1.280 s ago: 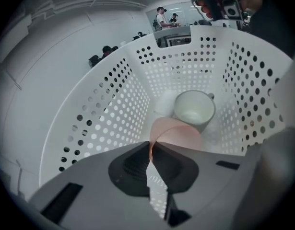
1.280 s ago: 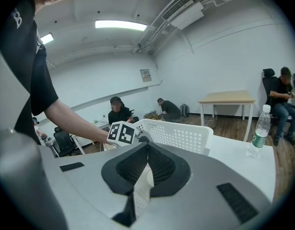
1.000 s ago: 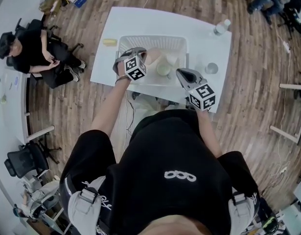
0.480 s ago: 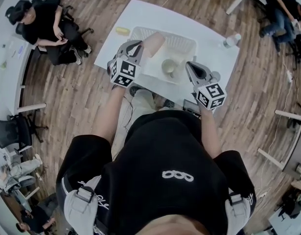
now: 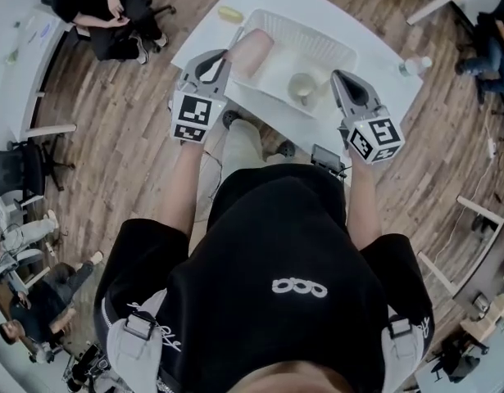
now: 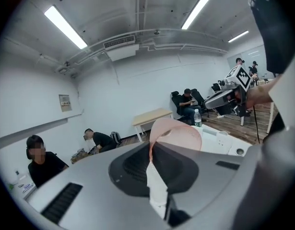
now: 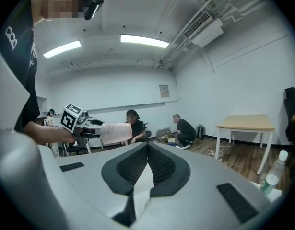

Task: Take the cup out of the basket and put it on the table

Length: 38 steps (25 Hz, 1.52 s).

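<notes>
My left gripper (image 5: 225, 56) is shut on the rim of a pale pink translucent cup (image 5: 252, 53), which it holds tilted on its side above the left end of the white basket (image 5: 338, 49). In the left gripper view the pink cup (image 6: 178, 134) juts out past the closed jaws. A second, pale green cup (image 5: 302, 86) stands inside the basket. My right gripper (image 5: 338, 77) hovers over the basket's near right corner with its jaws together and nothing in them. From the right gripper view the pink cup (image 7: 113, 132) shows off to the left.
The basket sits on a white table (image 5: 204, 35). A small yellow object (image 5: 229, 13) lies at the table's far left, and a water bottle (image 5: 415, 65) stands at its right end. Seated people and office chairs ring the wooden floor.
Both grippers have risen. The left one has lifted the pink cup up from inside the basket and rolled it onto its side; the right one has stayed closed and empty.
</notes>
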Each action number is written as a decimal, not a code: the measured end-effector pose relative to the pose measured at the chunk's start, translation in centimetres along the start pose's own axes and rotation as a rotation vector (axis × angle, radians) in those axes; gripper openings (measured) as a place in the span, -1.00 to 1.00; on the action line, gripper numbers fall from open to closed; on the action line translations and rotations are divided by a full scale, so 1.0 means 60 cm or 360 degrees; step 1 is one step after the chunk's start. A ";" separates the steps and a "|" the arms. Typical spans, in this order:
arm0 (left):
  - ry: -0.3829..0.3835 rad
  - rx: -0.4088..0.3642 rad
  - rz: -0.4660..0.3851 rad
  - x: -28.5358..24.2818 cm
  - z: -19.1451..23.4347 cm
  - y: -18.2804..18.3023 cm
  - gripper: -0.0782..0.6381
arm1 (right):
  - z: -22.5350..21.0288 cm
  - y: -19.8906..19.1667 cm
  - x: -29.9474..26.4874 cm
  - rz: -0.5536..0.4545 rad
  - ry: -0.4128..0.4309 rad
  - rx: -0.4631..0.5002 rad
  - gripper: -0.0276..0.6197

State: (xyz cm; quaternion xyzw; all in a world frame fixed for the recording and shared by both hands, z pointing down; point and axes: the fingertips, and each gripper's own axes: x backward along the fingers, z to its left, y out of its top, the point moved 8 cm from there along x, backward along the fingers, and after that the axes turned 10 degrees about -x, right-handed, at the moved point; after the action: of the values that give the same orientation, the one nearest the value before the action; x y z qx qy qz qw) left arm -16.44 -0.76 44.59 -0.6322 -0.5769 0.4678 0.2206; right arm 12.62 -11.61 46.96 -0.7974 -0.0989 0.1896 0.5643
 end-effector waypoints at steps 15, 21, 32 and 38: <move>0.0011 0.0156 0.0032 0.053 0.118 -0.093 -0.72 | 0.089 0.009 -0.136 0.0081 0.0052 -0.0042 -0.84; 0.0008 0.0199 0.0042 0.068 0.190 -0.149 -0.72 | 0.141 0.015 -0.232 0.0109 0.0088 -0.0031 -0.84; -0.0068 0.0242 0.0075 0.077 0.281 -0.249 -0.72 | 0.221 -0.001 -0.374 0.0154 0.0122 -0.0025 -0.84; -0.0128 0.0247 0.0100 0.072 0.282 -0.271 -0.72 | 0.234 -0.011 -0.396 0.0170 0.0116 -0.0034 -0.84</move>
State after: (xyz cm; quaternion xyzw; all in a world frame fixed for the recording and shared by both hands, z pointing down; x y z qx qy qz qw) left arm -39.69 2.70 48.57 -0.6116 -0.5273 0.5428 0.2308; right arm -14.73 -8.08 48.02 -0.8138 -0.0376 0.1894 0.5481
